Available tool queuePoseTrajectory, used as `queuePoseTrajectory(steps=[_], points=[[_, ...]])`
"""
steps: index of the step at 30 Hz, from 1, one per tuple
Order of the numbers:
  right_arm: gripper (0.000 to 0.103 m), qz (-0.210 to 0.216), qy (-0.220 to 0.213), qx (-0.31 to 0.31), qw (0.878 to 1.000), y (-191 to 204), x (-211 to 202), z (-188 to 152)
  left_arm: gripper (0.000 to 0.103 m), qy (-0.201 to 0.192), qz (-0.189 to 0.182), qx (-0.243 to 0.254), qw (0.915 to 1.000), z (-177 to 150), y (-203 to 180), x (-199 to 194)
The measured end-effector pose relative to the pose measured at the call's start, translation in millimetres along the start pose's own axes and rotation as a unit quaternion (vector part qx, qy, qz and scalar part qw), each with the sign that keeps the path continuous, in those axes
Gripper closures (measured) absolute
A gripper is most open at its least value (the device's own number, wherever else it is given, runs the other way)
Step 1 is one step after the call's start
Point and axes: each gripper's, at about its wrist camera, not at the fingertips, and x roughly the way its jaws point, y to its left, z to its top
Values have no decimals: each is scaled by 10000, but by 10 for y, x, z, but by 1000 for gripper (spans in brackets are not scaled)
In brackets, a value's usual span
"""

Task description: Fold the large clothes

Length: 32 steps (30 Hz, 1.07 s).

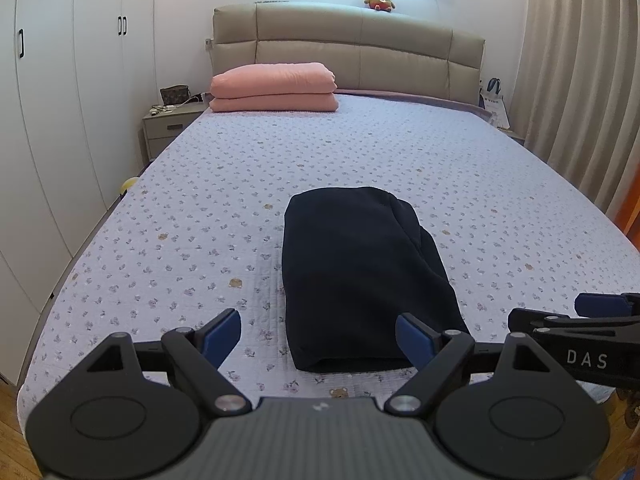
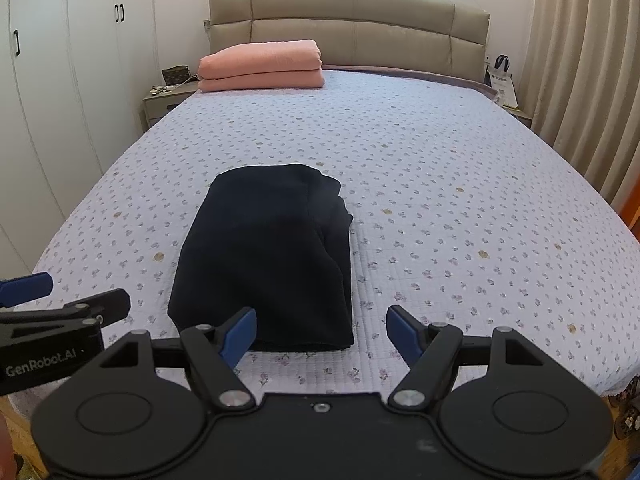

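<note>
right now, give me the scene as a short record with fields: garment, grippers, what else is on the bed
garment: dark navy folded garment, compact rectangular bundle lying flat on the bed near its foot
surface: lilac floral quilted bedspread
left gripper: open, empty, hovering at the garment's near edge
right gripper: open, empty, hovering at the garment's near right corner
other on bed: pink folded blanket by the beige padded headboard
on headboard: small plush toy

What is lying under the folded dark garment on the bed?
The dark garment rests directly on the floral bedspread, which shows all around it. Whatever lies beneath or inside its folds is covered. Both tongs, left and right, are open and empty.
</note>
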Motion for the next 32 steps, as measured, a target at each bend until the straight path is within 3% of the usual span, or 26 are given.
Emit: queuePoseTrajectory(steps=[26,32], points=[[18,161,150,123,9997,10,-26,-47,16,70,-99,-69,9999,-46,17,-5],[18,143,179,154,9996,3,-23,-59,18,-183,162,97,9997,-75,-5,-43]])
